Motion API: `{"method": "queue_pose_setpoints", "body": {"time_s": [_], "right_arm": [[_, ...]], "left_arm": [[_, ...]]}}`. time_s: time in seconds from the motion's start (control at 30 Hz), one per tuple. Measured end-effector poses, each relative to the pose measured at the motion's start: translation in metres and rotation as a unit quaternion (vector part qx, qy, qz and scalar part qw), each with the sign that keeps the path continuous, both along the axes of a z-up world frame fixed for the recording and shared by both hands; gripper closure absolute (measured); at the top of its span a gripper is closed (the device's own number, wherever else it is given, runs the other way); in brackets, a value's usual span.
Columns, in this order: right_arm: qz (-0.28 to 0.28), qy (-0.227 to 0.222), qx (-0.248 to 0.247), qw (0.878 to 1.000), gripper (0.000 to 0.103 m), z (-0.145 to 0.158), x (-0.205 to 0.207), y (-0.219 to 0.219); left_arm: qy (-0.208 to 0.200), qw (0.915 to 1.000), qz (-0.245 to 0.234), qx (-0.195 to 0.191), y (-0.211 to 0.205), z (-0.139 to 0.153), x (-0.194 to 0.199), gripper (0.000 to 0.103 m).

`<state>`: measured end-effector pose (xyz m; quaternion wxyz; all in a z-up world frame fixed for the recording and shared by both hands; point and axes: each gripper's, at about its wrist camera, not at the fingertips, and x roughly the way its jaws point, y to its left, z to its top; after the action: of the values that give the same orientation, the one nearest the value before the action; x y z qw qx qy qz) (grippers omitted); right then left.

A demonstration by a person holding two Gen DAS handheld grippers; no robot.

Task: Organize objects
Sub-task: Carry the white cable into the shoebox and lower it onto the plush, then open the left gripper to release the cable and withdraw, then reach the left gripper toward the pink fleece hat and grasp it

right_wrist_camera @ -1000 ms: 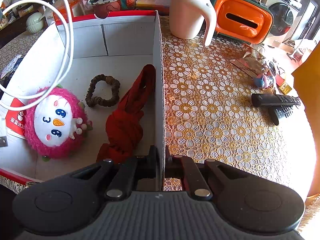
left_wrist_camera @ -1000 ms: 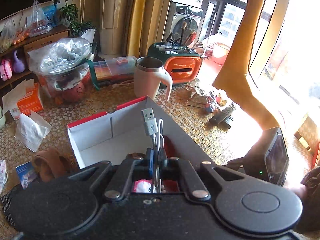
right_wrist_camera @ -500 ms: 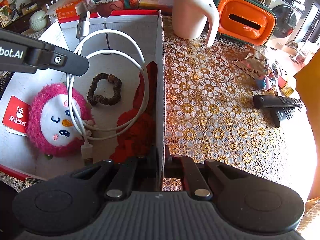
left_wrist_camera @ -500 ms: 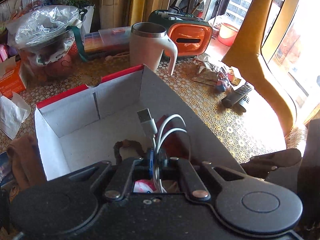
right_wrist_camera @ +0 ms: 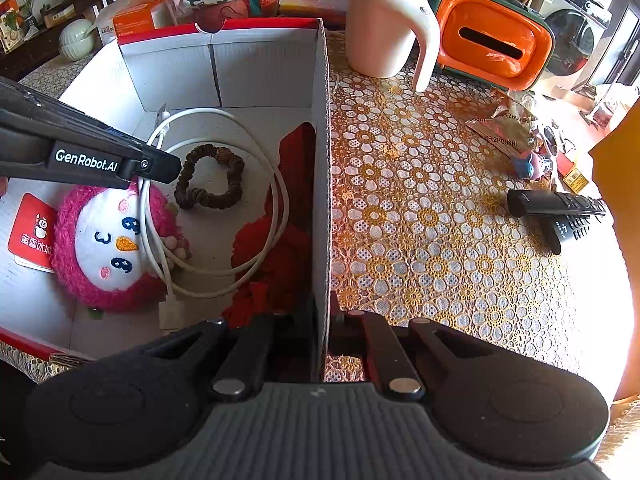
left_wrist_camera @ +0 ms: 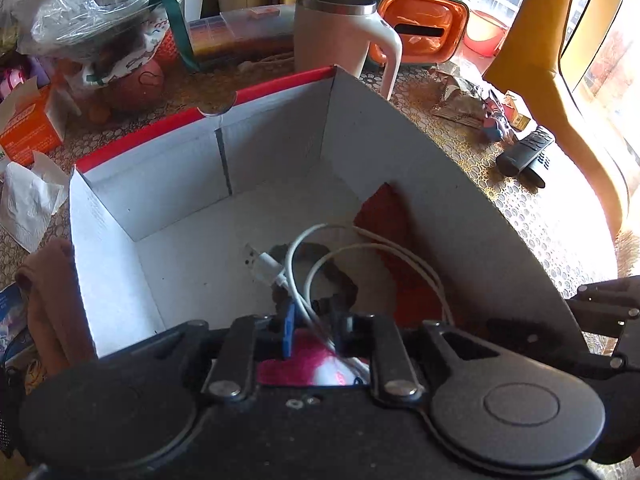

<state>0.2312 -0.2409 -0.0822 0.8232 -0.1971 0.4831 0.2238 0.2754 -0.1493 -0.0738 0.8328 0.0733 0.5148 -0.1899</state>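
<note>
A white cardboard box with a red rim (left_wrist_camera: 276, 152) (right_wrist_camera: 260, 64) stands on the table. My left gripper (left_wrist_camera: 312, 316) (right_wrist_camera: 160, 168) is inside it with its jaws parted; the coiled white USB cable (left_wrist_camera: 304, 264) (right_wrist_camera: 224, 200) runs loosely between them and lies on the box's contents. In the box lie a pink plush toy (right_wrist_camera: 108, 240), a brown bead bracelet (right_wrist_camera: 208, 180), a red cloth (right_wrist_camera: 280, 240) and a red card (right_wrist_camera: 30, 232). My right gripper (right_wrist_camera: 322, 320) is shut on the box's right wall (right_wrist_camera: 320, 184).
On the floral tablecloth to the right stand a cream mug (right_wrist_camera: 384, 20) and an orange tissue box (right_wrist_camera: 488, 40), with two black remotes (right_wrist_camera: 560, 212) and snack wrappers (right_wrist_camera: 504, 128). Behind the box are bagged items (left_wrist_camera: 104, 24), an orange carton (left_wrist_camera: 28, 128) and tissues (left_wrist_camera: 28, 200).
My left gripper has gone down into the box and its jaws have parted. The cable has dropped from upright onto the toy and cloth. My right gripper has kept its hold.
</note>
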Motion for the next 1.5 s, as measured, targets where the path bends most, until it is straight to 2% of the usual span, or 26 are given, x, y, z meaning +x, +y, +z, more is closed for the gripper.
{"method": "queue_pose_setpoints", "body": {"time_s": [0.03, 0.13, 0.2, 0.33, 0.5, 0.73, 0.83, 0.9, 1.13, 1.3, 1.5], "right_arm": [[0.000, 0.000, 0.000, 1.000, 0.098, 0.000, 0.000, 0.000], [-0.001, 0.001, -0.001, 1.000, 0.098, 0.000, 0.000, 0.000], [-0.001, 0.001, -0.001, 1.000, 0.098, 0.000, 0.000, 0.000], [-0.001, 0.001, -0.002, 1.000, 0.098, 0.000, 0.000, 0.000], [-0.001, 0.001, -0.003, 1.000, 0.098, 0.000, 0.000, 0.000], [-0.003, 0.001, -0.004, 1.000, 0.098, 0.000, 0.000, -0.001], [-0.004, 0.002, -0.006, 1.000, 0.098, 0.000, 0.001, -0.001], [-0.003, 0.002, -0.007, 1.000, 0.098, 0.000, 0.001, -0.001], [-0.003, 0.001, -0.008, 1.000, 0.098, 0.000, 0.000, 0.000], [-0.005, 0.000, -0.008, 1.000, 0.098, 0.000, 0.000, -0.001], [-0.008, 0.000, -0.010, 1.000, 0.098, 0.001, -0.001, -0.007]], "left_arm": [[0.001, 1.0000, 0.000, 0.001, 0.000, -0.001, 0.000, 0.083], [0.004, 1.0000, -0.004, 0.001, 0.001, -0.001, -0.001, 0.070], [0.001, 1.0000, -0.006, 0.001, 0.002, 0.000, -0.003, 0.056], [-0.009, 1.0000, -0.002, 0.000, 0.005, 0.005, -0.005, 0.049], [-0.027, 0.9996, 0.002, 0.000, 0.014, 0.016, -0.012, 0.032], [-0.042, 0.9989, 0.017, -0.013, 0.042, 0.036, -0.021, 0.027], [-0.059, 0.9979, 0.017, -0.019, 0.058, 0.049, -0.029, 0.021], [-0.073, 0.9970, 0.023, -0.014, 0.068, 0.057, -0.034, 0.013], [-0.107, 0.9930, 0.047, -0.013, 0.109, 0.076, -0.046, 0.004], [-0.119, 0.9903, 0.071, 0.005, 0.139, 0.073, -0.050, 0.001], [-0.104, 0.9908, 0.084, 0.026, 0.158, 0.047, -0.049, 0.001]]}}
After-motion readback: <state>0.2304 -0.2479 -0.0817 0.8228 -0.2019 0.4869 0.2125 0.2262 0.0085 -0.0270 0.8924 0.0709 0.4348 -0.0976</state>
